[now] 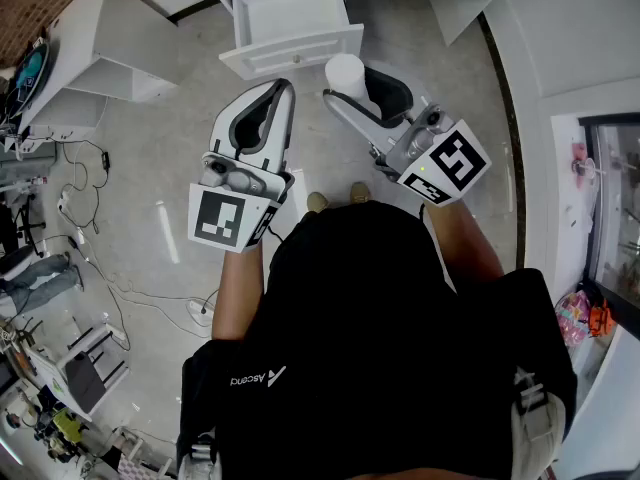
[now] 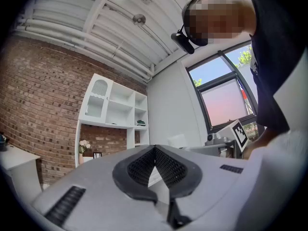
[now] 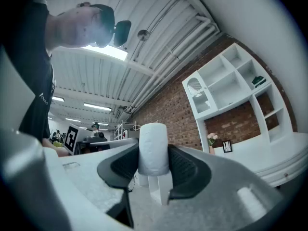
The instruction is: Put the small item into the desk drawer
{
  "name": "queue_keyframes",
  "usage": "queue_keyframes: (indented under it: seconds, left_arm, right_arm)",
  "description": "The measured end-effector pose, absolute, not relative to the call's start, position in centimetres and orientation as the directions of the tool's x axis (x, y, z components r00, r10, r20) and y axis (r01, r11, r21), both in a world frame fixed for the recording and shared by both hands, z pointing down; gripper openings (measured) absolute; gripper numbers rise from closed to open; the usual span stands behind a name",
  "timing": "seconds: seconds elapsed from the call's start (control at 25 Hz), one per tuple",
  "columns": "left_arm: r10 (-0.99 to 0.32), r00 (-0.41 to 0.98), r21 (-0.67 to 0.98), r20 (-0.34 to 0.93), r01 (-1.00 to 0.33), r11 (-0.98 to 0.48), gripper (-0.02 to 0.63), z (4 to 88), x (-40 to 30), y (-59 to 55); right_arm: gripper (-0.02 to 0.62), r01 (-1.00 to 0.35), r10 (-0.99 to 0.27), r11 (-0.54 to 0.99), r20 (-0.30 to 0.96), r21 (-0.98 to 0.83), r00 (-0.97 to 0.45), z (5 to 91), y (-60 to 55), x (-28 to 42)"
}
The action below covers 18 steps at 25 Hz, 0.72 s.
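Head view top-down; gripper views ~level, shelf shared

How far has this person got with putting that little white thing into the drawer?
Done: the drawer stands pulled open, and the white roll is picked up. In hand: the right gripper has its jaws clamped on the roll, not yet over the drawer. The left gripper is shut and empty. Left: carry the roll over the drawer and let go inside.

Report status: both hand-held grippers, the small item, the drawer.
Left hand-held gripper shut, empty. Right hand-held gripper shut on white roll. Drawer open, roll not in yet. Nothing seen between them.
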<state>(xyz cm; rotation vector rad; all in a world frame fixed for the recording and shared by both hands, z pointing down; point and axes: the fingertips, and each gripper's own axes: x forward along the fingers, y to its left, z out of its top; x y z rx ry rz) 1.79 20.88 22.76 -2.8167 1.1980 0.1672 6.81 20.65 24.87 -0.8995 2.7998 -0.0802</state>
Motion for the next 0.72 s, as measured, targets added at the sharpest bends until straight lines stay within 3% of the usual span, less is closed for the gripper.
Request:
queue_keyframes:
  seconds: [0.72]
  left_arm:
    - [-0.748, 0.653, -0.034, -0.119, -0.756, -0.654, -0.002, 23.3, 4.5, 19.0]
  right_arm:
    - [0.179, -0.552, -0.566, 0.824, -0.188, -0.125, -0.803, 25.2, 18.9, 10.4]
